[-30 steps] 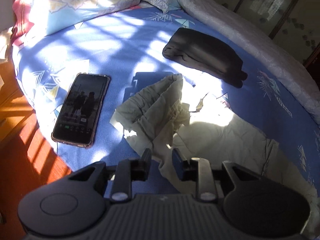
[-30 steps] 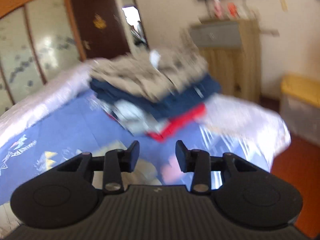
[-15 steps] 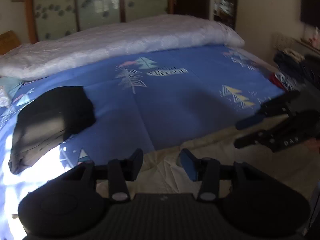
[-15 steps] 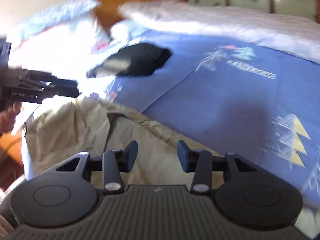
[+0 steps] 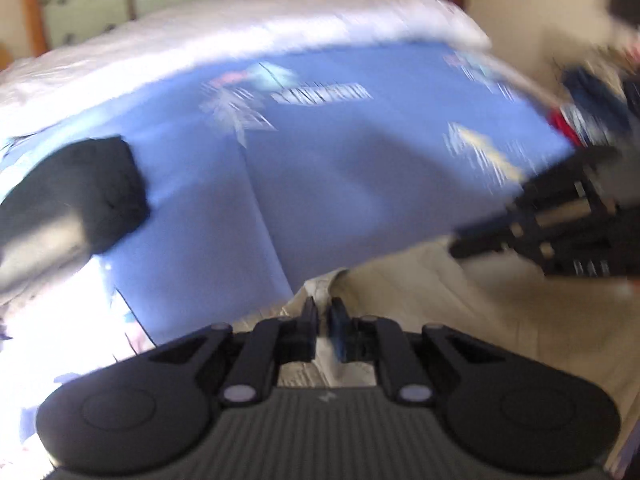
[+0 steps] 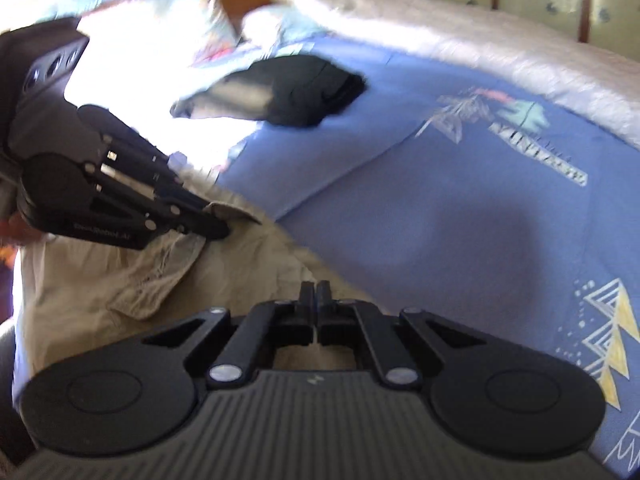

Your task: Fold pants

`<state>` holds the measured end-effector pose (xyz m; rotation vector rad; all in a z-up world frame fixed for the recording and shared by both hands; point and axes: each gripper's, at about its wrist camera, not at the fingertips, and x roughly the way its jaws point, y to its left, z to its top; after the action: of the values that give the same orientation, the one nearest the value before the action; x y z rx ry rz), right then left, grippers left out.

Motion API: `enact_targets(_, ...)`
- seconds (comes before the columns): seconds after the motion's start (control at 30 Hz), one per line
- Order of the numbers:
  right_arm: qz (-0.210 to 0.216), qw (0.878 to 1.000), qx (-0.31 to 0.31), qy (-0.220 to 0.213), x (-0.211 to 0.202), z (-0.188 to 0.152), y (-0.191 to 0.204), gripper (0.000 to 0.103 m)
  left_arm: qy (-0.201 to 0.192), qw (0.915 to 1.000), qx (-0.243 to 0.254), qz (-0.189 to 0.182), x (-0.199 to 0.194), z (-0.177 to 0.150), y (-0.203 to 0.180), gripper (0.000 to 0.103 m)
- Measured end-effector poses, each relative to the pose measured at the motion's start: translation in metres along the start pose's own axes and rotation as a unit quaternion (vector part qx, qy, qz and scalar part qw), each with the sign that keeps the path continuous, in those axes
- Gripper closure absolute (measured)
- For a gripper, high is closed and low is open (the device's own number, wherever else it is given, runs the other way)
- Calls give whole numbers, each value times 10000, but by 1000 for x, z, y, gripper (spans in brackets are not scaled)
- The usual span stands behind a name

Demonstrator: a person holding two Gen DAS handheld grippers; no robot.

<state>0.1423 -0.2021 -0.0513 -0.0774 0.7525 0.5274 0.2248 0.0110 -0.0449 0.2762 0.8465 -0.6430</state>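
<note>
Both tongs, left (image 5: 323,312) and right (image 6: 315,294), have pinched shut on the crumpled khaki pants (image 6: 132,280).

Both tools are matte black plastic. The left gripper (image 5: 324,312) has a ribbed grey-black body at six o'clock of its own view, flanked by two rounded lobes with shallow circular recesses. Slim link arms run forward from silver pivot screws to two short flat fingers, one with a bluish pad. The right gripper (image 6: 315,294) is built the same, with a small pale mark on its ribbed deck. Seen from the side, at nine o'clock in the right view, the left tool shows stacked black links, bright metal pins and faint white lettering, too blurred to read.
</note>
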Motion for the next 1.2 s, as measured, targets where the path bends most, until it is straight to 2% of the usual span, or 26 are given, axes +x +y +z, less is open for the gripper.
enact_targets(0.1, -291, 9994, 187, -12, 17, 0, -8, 100, 17, 9986, -79, 517, 23, 7, -3, 95)
enact_targets(0.2, -673, 9959, 376, 469, 52, -13, -14, 95, 470, 9933, 150, 1044, 60, -4, -14, 86)
enact_targets(0.27, -912, 9938, 558, 301, 52, -17, -15, 72, 282, 9916, 259, 1238, 55, -11, -20, 81)
enact_targets(0.33, -998, 9910, 883, 101, 35, -12, -16, 63, 158, 9939, -39, 1087, 35, -11, -15, 78)
enact_targets(0.47, -741, 9860, 1387, -547, -23, -13, -7, 63, -493, 9929, -691, 837, -33, -18, -2, 75)
enact_targets(0.57, -425, 9828, 1631, -759, -51, -29, 4, 63, -743, 9914, -1034, 298, -72, -36, -2, 75)
enact_targets(0.67, -417, 9777, 1965, -606, -51, -51, 7, 64, -651, 9930, -974, 119, -75, -59, -20, 75)
enact_targets(0.73, -639, 9698, 2316, -429, -46, -69, 0, 64, -287, 9953, -909, 161, -59, -72, -33, 75)
enact_targets(0.87, -1487, 9450, 2882, -418, -60, -109, -37, 69, 519, 9936, -770, 650, -16, -100, -48, 74)
enact_targets(0.9, -1715, 9368, 3005, -515, -71, -117, -52, 69, 318, 9944, -708, 714, -17, -105, -51, 73)
enact_targets(0.93, -2068, 9229, 3191, -611, -85, -125, -69, 69, 305, 9946, -659, 745, -17, -107, -53, 73)
enact_targets(1.0, -2729, 8838, 3716, -795, -119, -149, -109, 69, 378, 9937, -682, 805, -19, -106, -54, 72)
enact_targets(1.03, -2921, 8663, 3963, -848, -134, -164, -130, 74, 416, 9933, -714, 809, -20, -105, -53, 72)
enact_targets(1.07, -2887, 8522, 4267, -919, -149, -178, -146, 103, 443, 9930, -731, 817, -19, -103, -52, 72)
enact_targets(1.1, -2724, 8372, 4620, -1076, -163, -188, -157, 103, 476, 9926, -744, 833, -18, -100, -52, 72)
enact_targets(1.13, -2793, 8226, 4812, -1173, -176, -192, -158, 103, 511, 9919, -769, 873, -20, -100, -53, 72)
enact_targets(1.17, -3010, 8208, 4693, -1242, -189, -189, -149, 96, 554, 9909, -824, 910, -23, -97, -53, 72)
enact_targets(1.2, -3084, 8289, 4455, -1391, -200, -186, -136, 91, 554, 9900, -907, 923, -27, -94, -52, 72)
